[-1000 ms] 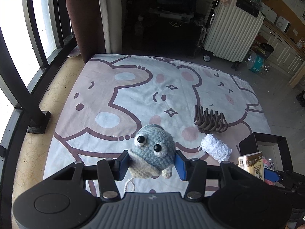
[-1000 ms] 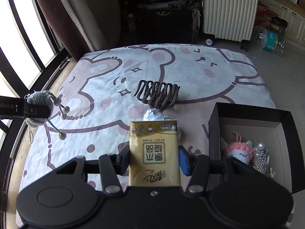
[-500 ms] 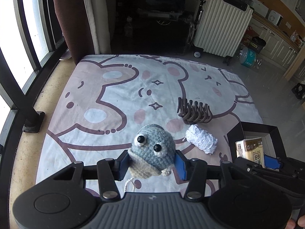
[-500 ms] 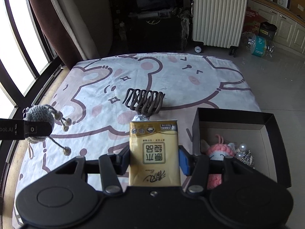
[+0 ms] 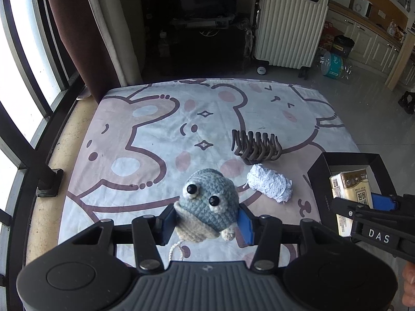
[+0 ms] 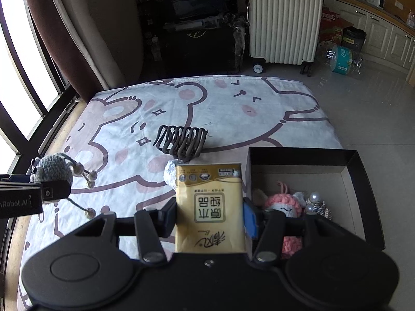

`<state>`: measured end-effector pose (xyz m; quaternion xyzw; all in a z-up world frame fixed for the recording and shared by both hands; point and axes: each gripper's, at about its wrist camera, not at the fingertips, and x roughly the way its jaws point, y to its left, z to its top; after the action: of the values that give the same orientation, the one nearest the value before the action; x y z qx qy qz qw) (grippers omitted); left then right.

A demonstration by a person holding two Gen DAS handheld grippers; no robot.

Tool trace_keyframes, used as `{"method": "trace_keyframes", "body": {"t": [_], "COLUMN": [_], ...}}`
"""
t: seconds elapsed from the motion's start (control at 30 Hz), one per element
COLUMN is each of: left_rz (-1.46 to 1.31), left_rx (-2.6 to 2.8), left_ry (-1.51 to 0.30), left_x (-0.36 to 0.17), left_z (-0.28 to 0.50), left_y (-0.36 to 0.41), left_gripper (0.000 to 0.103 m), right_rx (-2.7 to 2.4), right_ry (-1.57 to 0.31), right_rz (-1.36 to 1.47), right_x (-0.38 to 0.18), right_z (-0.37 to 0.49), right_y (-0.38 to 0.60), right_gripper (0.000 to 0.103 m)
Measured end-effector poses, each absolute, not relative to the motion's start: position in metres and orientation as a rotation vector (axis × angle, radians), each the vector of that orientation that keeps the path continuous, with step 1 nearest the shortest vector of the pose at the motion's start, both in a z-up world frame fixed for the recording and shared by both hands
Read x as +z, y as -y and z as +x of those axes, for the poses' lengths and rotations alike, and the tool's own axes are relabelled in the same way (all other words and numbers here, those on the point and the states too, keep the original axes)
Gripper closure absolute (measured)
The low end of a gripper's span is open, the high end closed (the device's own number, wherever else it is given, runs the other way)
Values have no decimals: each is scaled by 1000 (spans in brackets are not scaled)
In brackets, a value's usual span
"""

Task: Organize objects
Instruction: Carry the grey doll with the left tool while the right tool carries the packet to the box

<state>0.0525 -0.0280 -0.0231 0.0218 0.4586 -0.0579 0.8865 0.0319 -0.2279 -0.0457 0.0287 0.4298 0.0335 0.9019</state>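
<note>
Both grippers have shifted toward the black box (image 6: 360,181) since the earlier frames; it now lies larger at the right of each view. At lower centre of the left wrist view, the left gripper (image 5: 207,224) is clamped on the grey crochet toy (image 5: 208,206), lifted above the bear-print sheet (image 5: 145,140). Right of it lie the brown hair claw (image 5: 255,146) and the white lace roll (image 5: 269,186). The right gripper (image 6: 210,220) is clamped on the yellow tissue pack (image 6: 210,207), just left of the box, which holds a pink crochet toy (image 6: 285,207).
</note>
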Motion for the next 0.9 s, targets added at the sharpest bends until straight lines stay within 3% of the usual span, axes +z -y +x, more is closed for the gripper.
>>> {"method": "trace_keyframes", "body": {"t": [0.9], "left_rz": [-8], "left_rx": [-255], "left_ry": [-874], "left_x": [-18], "left_z": [64], "left_y": [97], "left_gripper": [52], "right_rx": [-53], "right_ry": [-852], "right_rz": [-11], "right_x": [-30], "right_z": [40], "right_y": [333], "right_gripper": [50]}}
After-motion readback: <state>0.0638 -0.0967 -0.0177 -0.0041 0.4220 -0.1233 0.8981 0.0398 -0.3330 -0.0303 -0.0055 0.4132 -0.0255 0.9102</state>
